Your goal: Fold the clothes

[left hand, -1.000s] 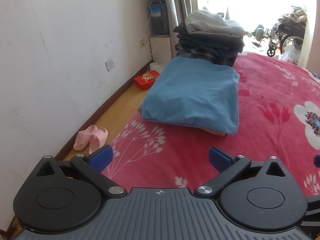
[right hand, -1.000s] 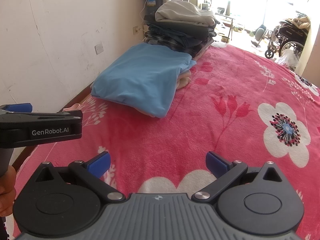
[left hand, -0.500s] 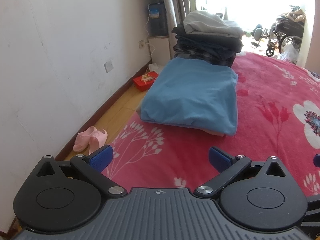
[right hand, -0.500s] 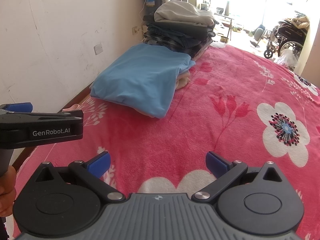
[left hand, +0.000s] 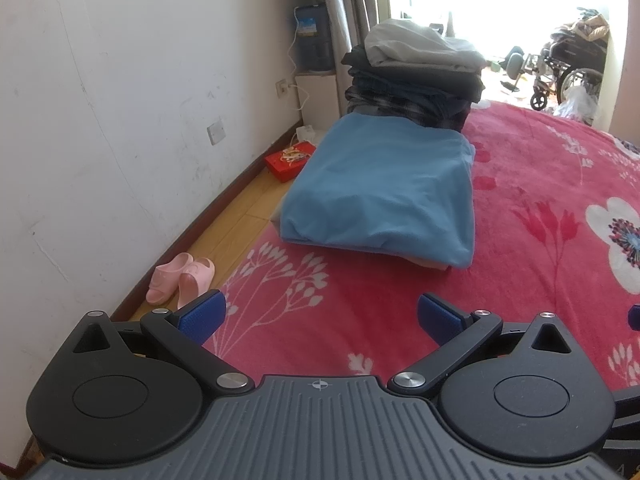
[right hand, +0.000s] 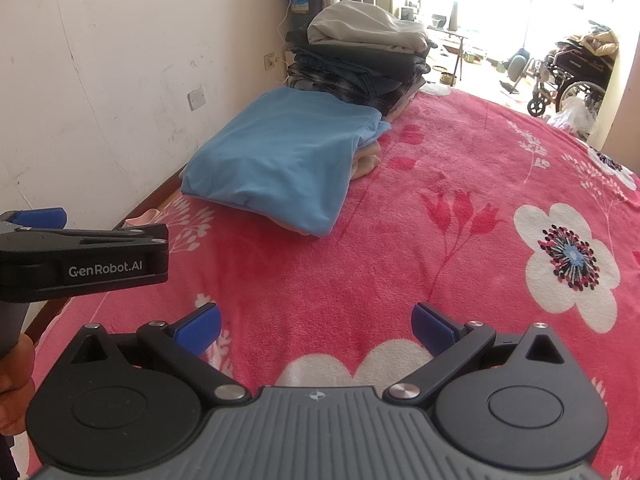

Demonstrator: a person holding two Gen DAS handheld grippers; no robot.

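I'm looking out over both tongs w/ nothing in either one. The left tongs [left hand: 320, 316] are hanging spread wide above the near edge of the bed [left hand: 520, 248], blue pads apart, just red floral blanket showing between them. The right tongs [right hand: 316, 326] are spread the same way, also empty, sitting over a white flower print on the blanket. In the right wrist view I'm seeing the left unit's black body from the side at the left edge, and part of the hand [right hand: 16, 384] gripping its handle below it. The task item, a folded blue garment [left hand: 384, 184], is lying flat on the bed's left side near the edge, well ahead of both tongs and touching neither; a pale pinkish layer is peeking out under its right side. Right behind it a taller stack of folded clothes [left hand: 416, 76] is sitting, dark and plaid pieces w/ a light grey one on top. Off the bed on the left, the wood floor [left hand: 232, 216] is running along the white wall; a pair of pink slippers [left hand: 180, 278] is lying there near the left tongs, and a red box [left hand: 290, 158] is further back by the wall. A wheelchair [left hand: 568, 72] is standing in the bright area beyond the far end of the bed.
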